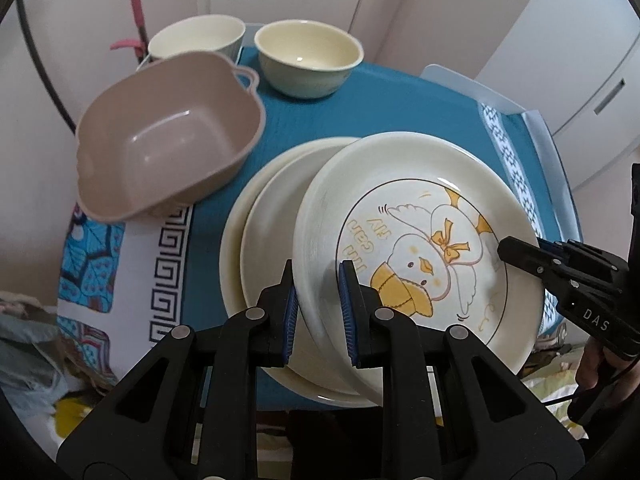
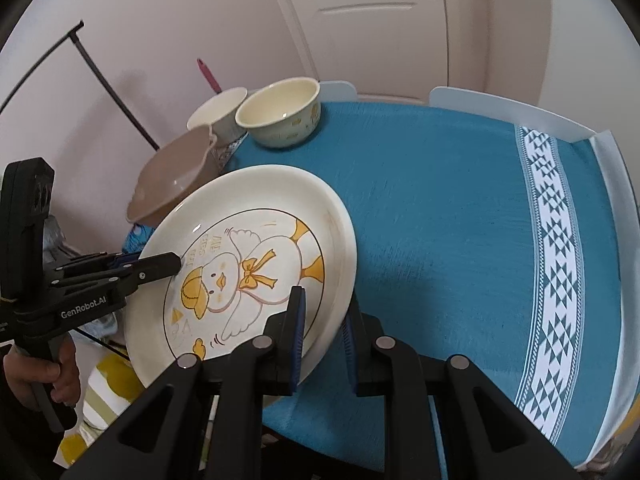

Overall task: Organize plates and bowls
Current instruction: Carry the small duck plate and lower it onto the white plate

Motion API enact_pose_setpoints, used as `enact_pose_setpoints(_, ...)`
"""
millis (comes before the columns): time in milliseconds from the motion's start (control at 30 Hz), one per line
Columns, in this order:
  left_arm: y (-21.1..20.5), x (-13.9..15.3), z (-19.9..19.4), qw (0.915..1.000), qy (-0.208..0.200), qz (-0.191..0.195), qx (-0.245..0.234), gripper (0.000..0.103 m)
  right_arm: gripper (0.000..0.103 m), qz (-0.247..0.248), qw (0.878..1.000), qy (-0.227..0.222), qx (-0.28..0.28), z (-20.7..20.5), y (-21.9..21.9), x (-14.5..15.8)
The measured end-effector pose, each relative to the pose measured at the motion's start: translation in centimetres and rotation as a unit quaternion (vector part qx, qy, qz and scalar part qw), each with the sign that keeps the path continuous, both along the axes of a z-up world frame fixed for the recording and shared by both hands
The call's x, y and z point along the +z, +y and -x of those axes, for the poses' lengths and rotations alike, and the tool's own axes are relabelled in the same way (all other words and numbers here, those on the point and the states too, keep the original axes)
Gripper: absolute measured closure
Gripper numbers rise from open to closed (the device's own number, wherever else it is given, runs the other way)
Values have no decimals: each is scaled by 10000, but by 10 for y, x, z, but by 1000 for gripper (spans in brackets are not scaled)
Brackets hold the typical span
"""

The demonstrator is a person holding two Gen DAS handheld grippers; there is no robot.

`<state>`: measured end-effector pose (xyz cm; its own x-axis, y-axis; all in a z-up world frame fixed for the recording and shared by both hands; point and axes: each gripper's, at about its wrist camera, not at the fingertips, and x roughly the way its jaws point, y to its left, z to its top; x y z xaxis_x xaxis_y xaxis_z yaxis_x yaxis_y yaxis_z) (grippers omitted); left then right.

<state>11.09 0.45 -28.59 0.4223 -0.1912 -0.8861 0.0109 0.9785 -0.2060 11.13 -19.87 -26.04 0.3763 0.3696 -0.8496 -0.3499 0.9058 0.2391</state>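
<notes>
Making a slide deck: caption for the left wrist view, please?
Both grippers clamp opposite rims of a duck-print plate, tilted above two stacked plain plates.

Tilted duck plate (image 1: 420,248) above 2 stacked plates (image 1: 264,248)

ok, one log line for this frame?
left gripper: shut on duck plate | right gripper: shut on duck plate | plate stack beneath
</notes>
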Motion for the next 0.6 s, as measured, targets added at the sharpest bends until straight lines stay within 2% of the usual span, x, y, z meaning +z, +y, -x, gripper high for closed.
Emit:
enact_pose_setpoints(200, -3, -17, -5, 9999, 27, -48, 126, 86, 87, 107, 9998, -10, 191, -7, 3, -7)
enact_pose_setpoints(600, -14, -26, -11, 9982, -7, -560, 194, 86, 87, 291, 9979, -178, 555, -15, 10, -5)
